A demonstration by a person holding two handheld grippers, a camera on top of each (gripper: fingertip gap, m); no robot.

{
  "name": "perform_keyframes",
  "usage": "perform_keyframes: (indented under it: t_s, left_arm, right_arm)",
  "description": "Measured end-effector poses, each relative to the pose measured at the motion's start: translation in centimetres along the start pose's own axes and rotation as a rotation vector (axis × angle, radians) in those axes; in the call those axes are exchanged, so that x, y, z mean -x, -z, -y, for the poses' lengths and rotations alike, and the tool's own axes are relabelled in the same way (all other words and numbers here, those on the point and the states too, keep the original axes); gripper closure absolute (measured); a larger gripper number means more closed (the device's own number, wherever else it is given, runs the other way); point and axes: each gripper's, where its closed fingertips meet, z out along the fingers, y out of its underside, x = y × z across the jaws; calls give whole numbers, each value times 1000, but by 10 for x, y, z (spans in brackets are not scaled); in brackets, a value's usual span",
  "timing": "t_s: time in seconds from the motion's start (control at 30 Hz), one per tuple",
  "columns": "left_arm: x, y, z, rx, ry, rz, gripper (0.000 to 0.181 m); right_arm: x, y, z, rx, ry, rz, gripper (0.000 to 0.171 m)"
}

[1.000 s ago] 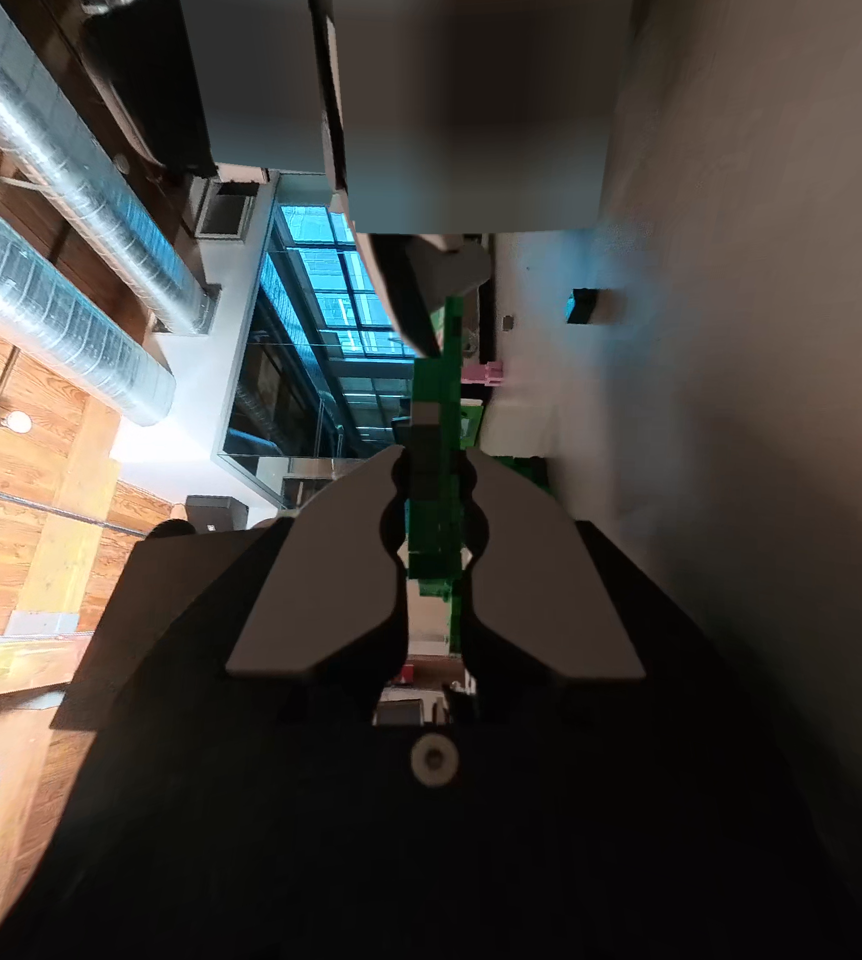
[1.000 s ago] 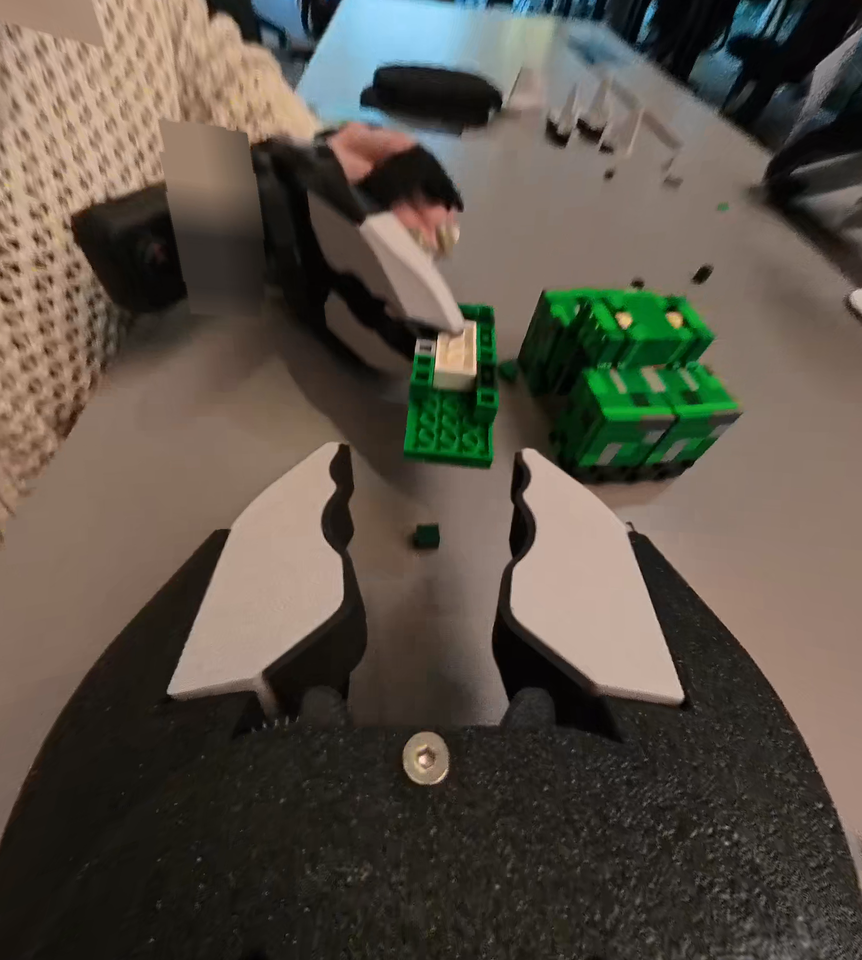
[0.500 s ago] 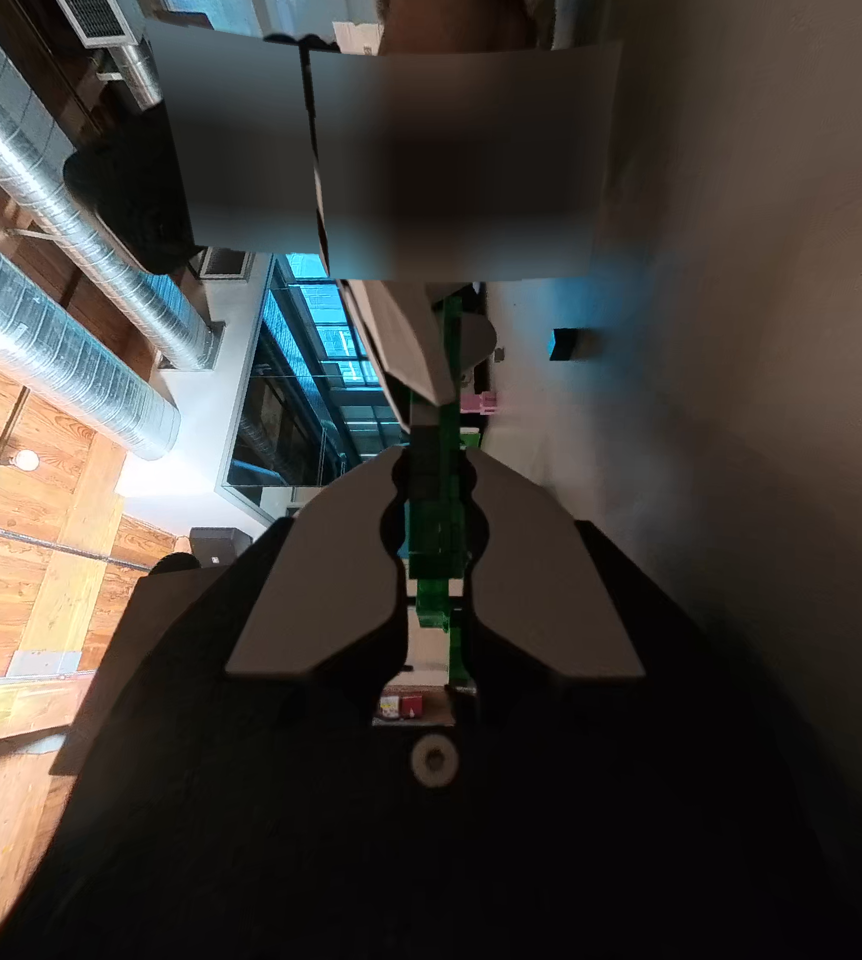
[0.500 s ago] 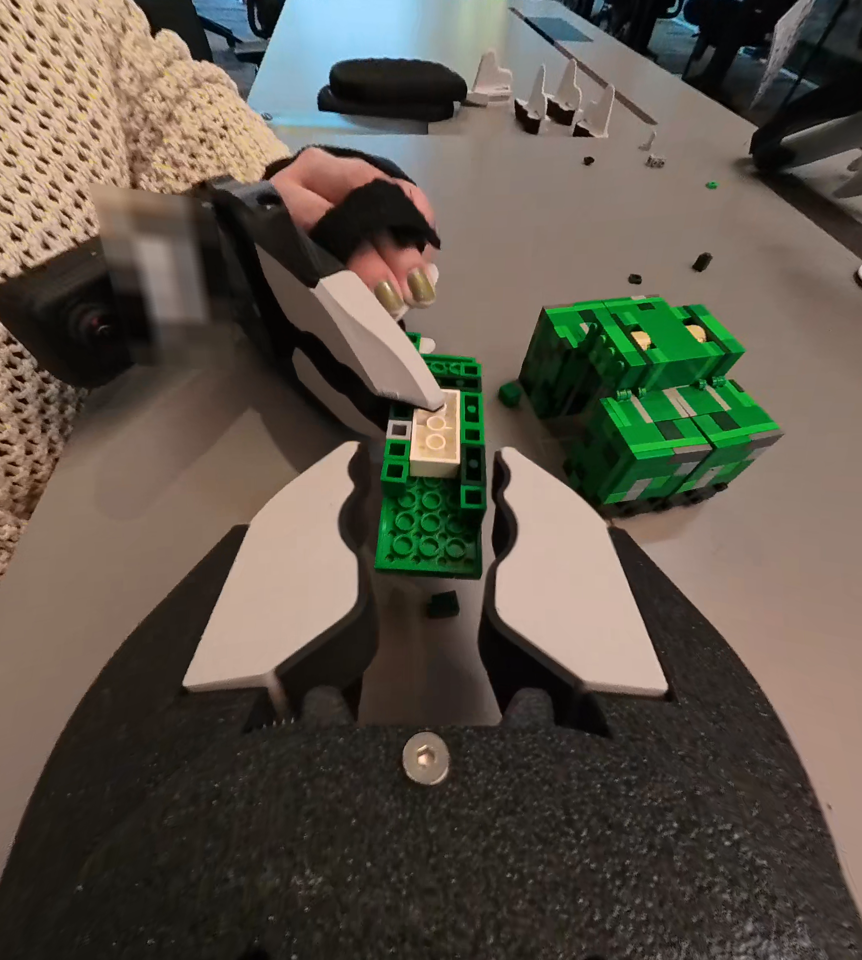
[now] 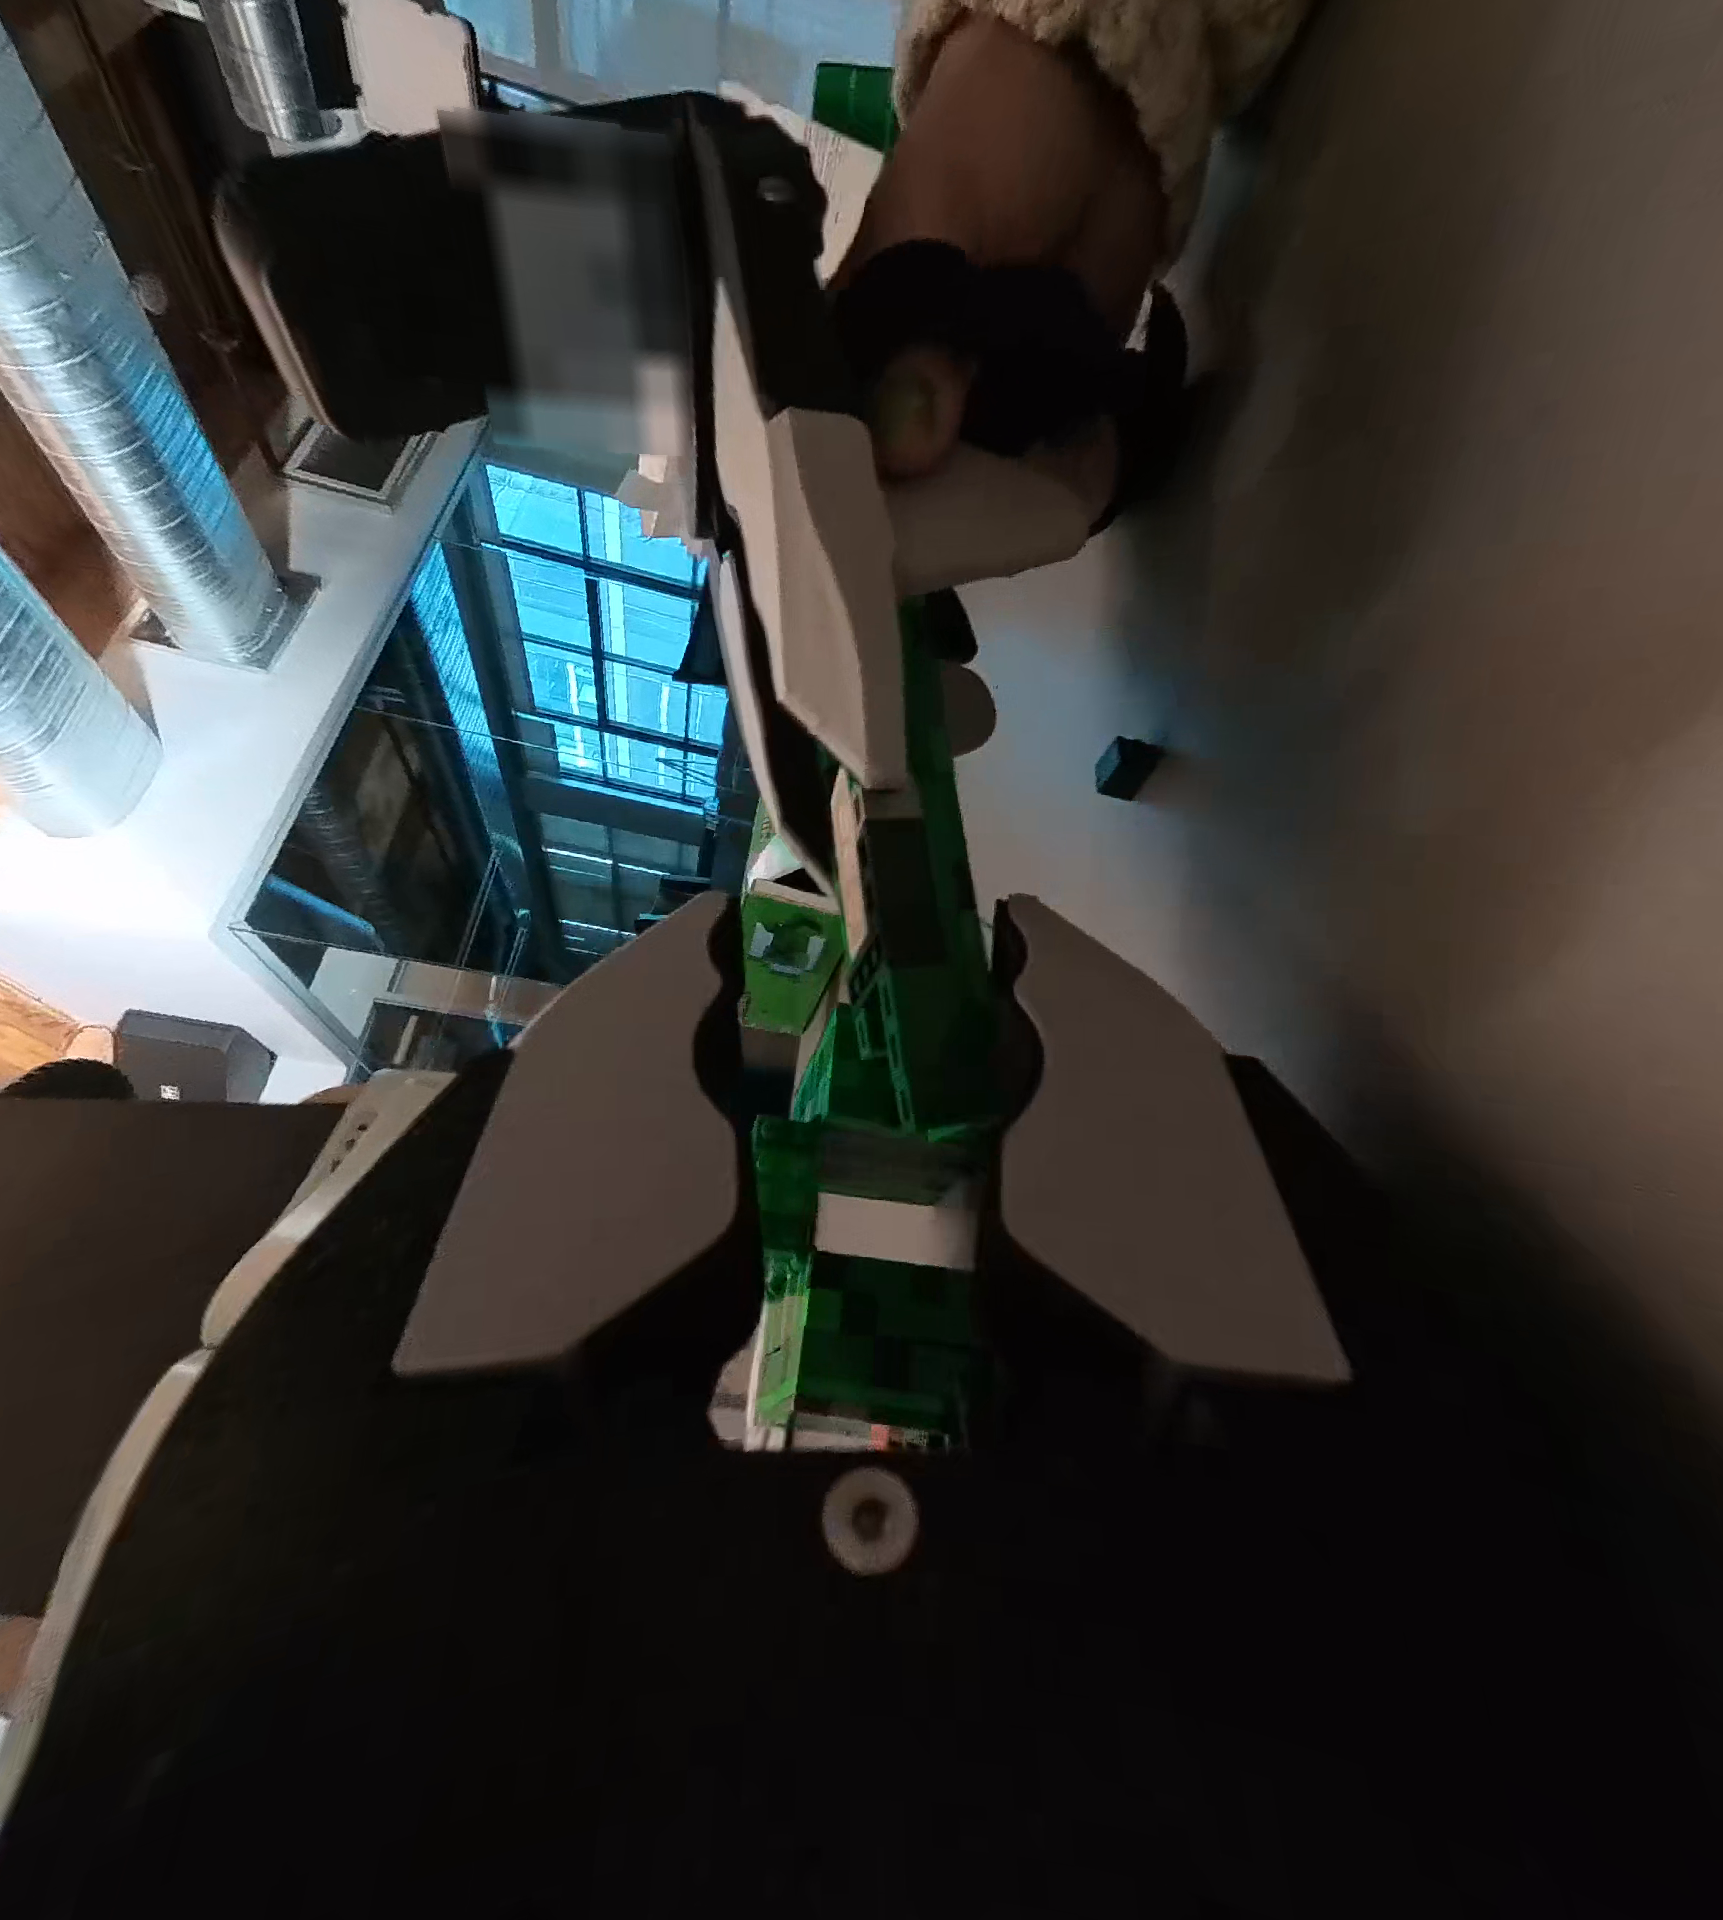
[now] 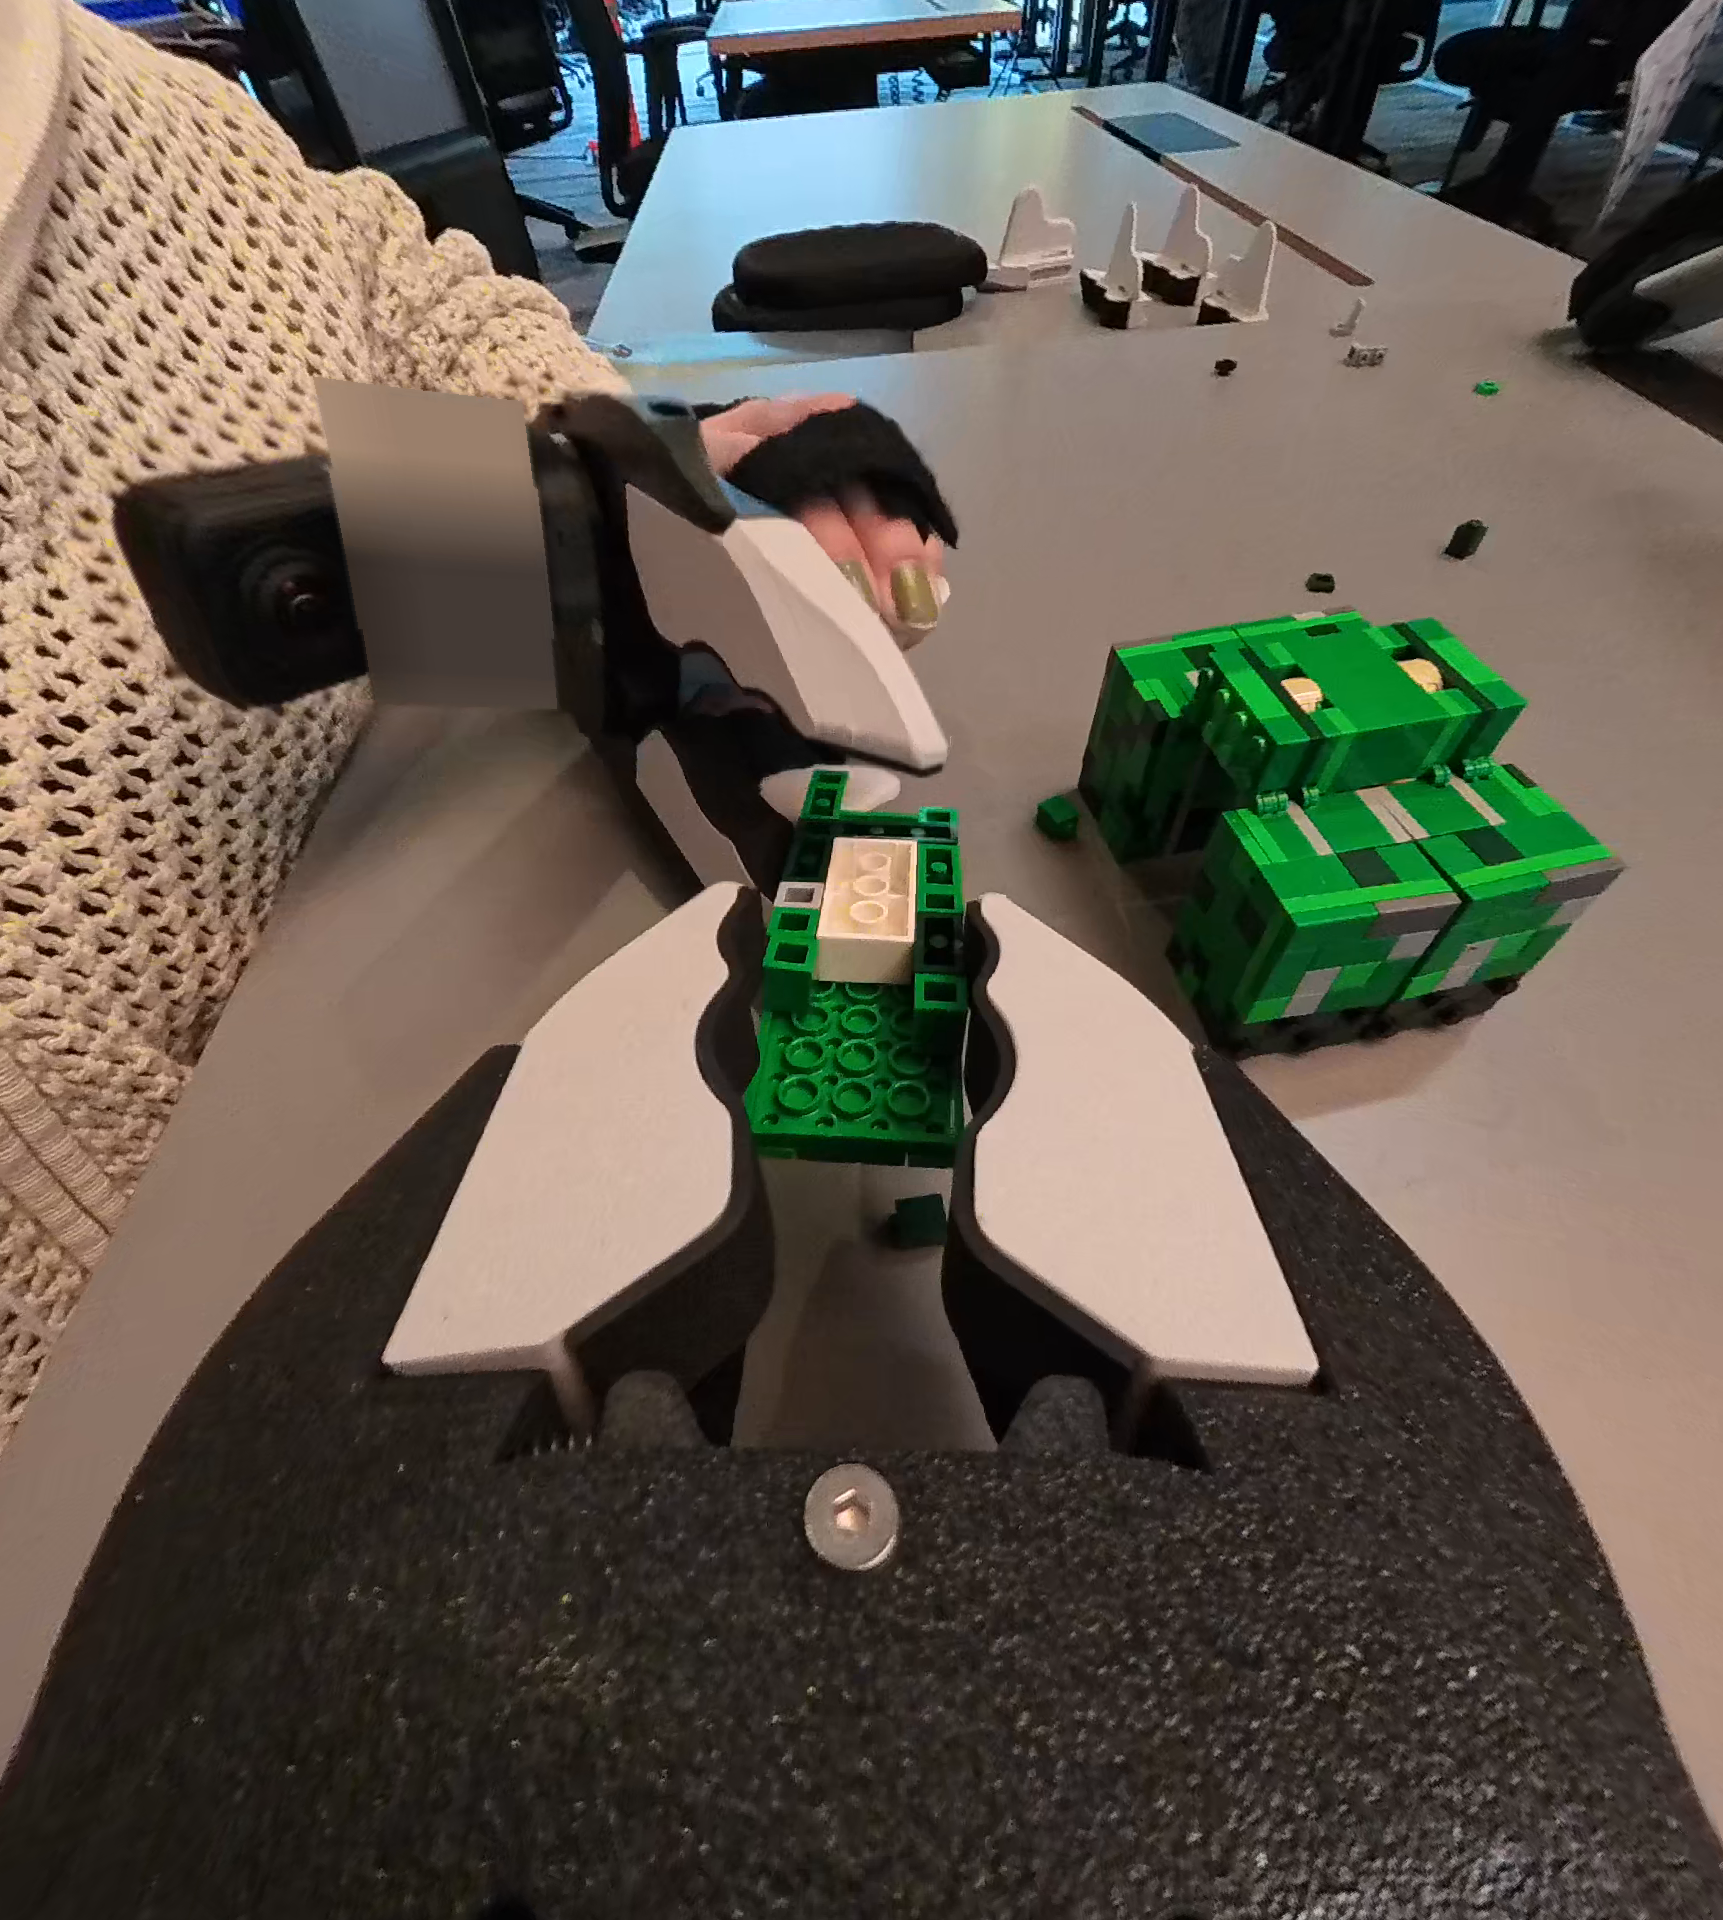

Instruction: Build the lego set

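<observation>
A small green Lego plate assembly with a white brick on top is held a little above the grey table. My right gripper is shut on its two sides. My left gripper is at the assembly's far end, open, with its fingers above and below the plate. In the left wrist view the assembly shows edge-on between my spread left gripper, with the right gripper beyond it. A large built green block stands on the table to the right.
A small dark green piece lies under the assembly and another green piece beside the large block. Loose bits, black pads and white stands lie farther back. A knit sleeve fills the left.
My right gripper moved in around the green assembly and shut on it. My left gripper, which was shut on the assembly, has opened and let it go.
</observation>
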Motion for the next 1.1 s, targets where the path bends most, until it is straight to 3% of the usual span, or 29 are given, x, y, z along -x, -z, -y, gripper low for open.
perform_keyframes:
  t_s: [0.3, 0.43, 0.6, 0.73, 0.8, 0.9, 1.1]
  left_arm:
    - [18, 0, -9, 92, -87, 135, 149]
    - [16, -2, -14, 123, -63, 118, 144]
    - [10, -1, -1, 86, -237, 134, 158]
    - [7, 0, 0, 83, -249, 120, 164]
    - [6, 1, -2, 89, -251, 103, 164]
    - [6, 2, -6, 106, -251, 93, 164]
    - [9, 1, -17, 154, -208, 87, 164]
  right_arm:
    - [-1, 2, 5, -41, -7, -8, 135]
    - [-3, 0, 8, -55, 19, -49, 135]
    - [4, -4, 7, -39, 28, -8, 135]
    - [6, -4, 6, -32, 44, -5, 135]
    - [7, -2, 7, -42, 77, -10, 124]
    - [-3, 14, -7, 66, 125, -39, 120]
    - [-7, 37, -54, 292, 12, 62, 141]
